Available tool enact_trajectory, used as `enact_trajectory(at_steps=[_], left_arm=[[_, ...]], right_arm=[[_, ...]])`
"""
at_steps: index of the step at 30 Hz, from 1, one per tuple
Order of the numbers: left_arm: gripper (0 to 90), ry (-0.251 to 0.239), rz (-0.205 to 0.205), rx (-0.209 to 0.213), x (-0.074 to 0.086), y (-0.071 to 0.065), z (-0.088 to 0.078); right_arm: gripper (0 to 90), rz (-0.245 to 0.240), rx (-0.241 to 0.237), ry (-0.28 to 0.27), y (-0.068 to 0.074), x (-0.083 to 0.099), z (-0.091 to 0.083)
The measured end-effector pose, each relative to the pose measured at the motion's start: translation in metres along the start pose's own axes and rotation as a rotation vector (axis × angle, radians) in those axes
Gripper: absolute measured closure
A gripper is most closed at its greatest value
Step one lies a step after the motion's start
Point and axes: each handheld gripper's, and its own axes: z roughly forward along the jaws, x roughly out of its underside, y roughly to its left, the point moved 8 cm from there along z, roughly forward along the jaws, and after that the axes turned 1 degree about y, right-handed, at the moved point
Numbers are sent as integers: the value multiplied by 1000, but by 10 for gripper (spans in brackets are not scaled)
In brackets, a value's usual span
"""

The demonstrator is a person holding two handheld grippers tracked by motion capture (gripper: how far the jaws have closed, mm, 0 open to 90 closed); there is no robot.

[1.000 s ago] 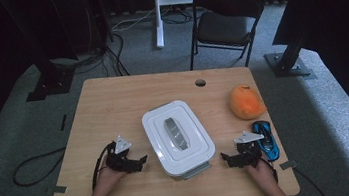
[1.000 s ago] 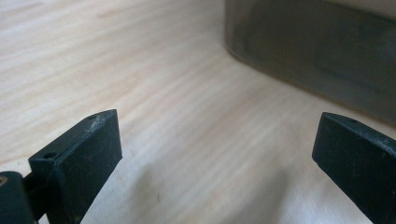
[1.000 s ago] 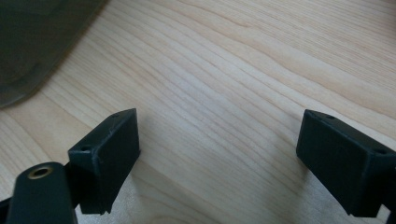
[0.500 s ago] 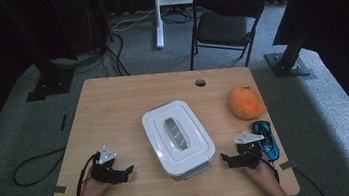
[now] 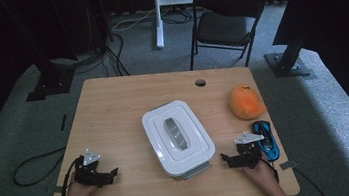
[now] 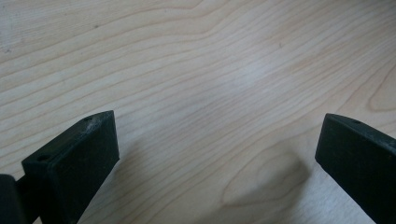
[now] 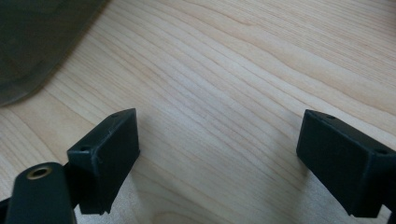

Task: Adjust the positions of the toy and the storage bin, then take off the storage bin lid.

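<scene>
From the high view, the wooden surface (image 5: 113,110) carried a white lidded container (image 5: 177,139) near the middle, set a little toward the near edge, with a grey handle on its lid. An orange soft toy (image 5: 246,101) lay close to the right edge, and a blue toy car (image 5: 266,139) sat just nearer along that same edge. The left tongs (image 5: 111,174) rested near the near-left corner, held in a hand (image 5: 77,194), well apart from the container. The right tongs (image 5: 226,159) sat by the near edge, between the container's near-right corner and the toy car, close to both; whether they touched either could not be told. A black folding chair (image 5: 225,18) stood on the carpet beyond the far edge.

In the left gripper view, the left tongs (image 6: 217,154) stood spread wide, with nothing between them and bare wood grain beneath.

In the right gripper view, the right tongs (image 7: 218,154) were likewise spread wide and held nothing. A rounded corner of the container (image 7: 37,42) showed at the upper left, dim and out of focus, apart from the jaws, with bare wood lying between.
</scene>
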Motion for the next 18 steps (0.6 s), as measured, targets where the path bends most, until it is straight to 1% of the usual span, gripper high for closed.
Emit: enact_trajectory(at_steps=[1,2,5,6,9,15,18], left_arm=[[1,4,11,-3,3,1,2],[1,4,11,-3,3,1,2],[1,-6,18,3,4,1,2],[1,-24,26,7,4,0,2],[1,-25,33,15,3,-1,3],[1,-22,21,3,4,-1,2],[1,-22,8,-8,4,-1,2]], right_arm=[[123,0,0,0,0,0,0],[123,0,0,0,0,0,0],[123,0,0,0,0,0,0],[123,0,0,0,0,0,0],[123,0,0,0,0,0,0],[123,-6,-5,-1,0,1,-1],[123,-11,-8,11,0,1,-2]])
